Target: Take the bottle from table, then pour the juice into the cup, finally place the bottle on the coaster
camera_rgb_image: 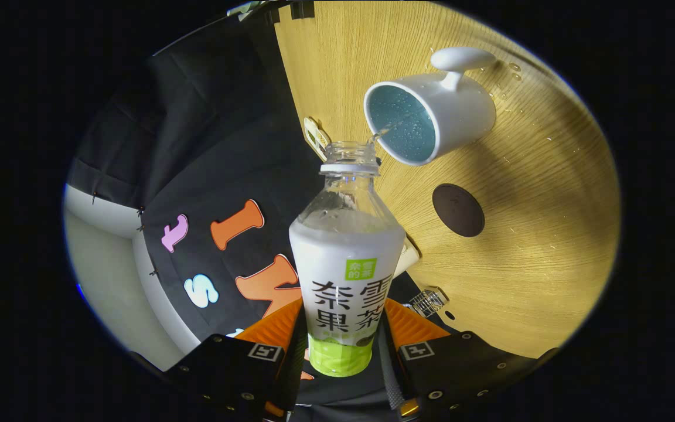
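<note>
Hand-held gripper: the hand-held gripper (340, 351) is clamping its two fingers on the lower body of the bottle, one finger pressing on each side.
Bottle: the clear plastic bottle with a white and green label (343, 275) is sitting between the fingers, tilted, with its open neck pointing away from them toward the cup; no cap is on it.
Liquid: a thin clear stream (383, 132) is running from the bottle's mouth into the cup.
Cup: the white ceramic cup with a pale blue inside and a knob-shaped handle (457, 111) is standing on the counter just beyond the bottle's mouth, its rim almost touching the neck.
Coaster: the round dark brown coaster (458, 210) is lying flat on the counter beside the cup, nearer the fingers, apart from both cup and bottle.
Counter: the light wood-grain counter (537, 246) is carrying the cup and coaster, and small water droplets (513, 67) are lying on it near the cup's handle.
</note>
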The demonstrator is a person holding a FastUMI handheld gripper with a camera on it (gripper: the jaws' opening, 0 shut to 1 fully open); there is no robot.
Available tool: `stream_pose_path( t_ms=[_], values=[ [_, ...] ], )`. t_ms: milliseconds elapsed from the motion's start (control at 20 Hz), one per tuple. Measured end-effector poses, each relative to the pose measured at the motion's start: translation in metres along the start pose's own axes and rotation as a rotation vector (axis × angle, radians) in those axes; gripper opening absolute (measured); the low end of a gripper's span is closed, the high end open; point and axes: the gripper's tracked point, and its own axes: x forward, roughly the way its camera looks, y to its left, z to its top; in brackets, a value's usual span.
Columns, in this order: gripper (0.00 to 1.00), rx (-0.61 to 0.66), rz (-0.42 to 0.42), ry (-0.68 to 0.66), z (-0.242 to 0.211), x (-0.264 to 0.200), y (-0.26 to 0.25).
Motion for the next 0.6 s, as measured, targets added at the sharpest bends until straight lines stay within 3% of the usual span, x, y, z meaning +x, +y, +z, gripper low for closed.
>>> stream_pose_path(
  t_ms=[600],
  values=[
    [0.59,0.034,0.002,0.007,-0.0038,0.0064,0.0106]
  ],
)
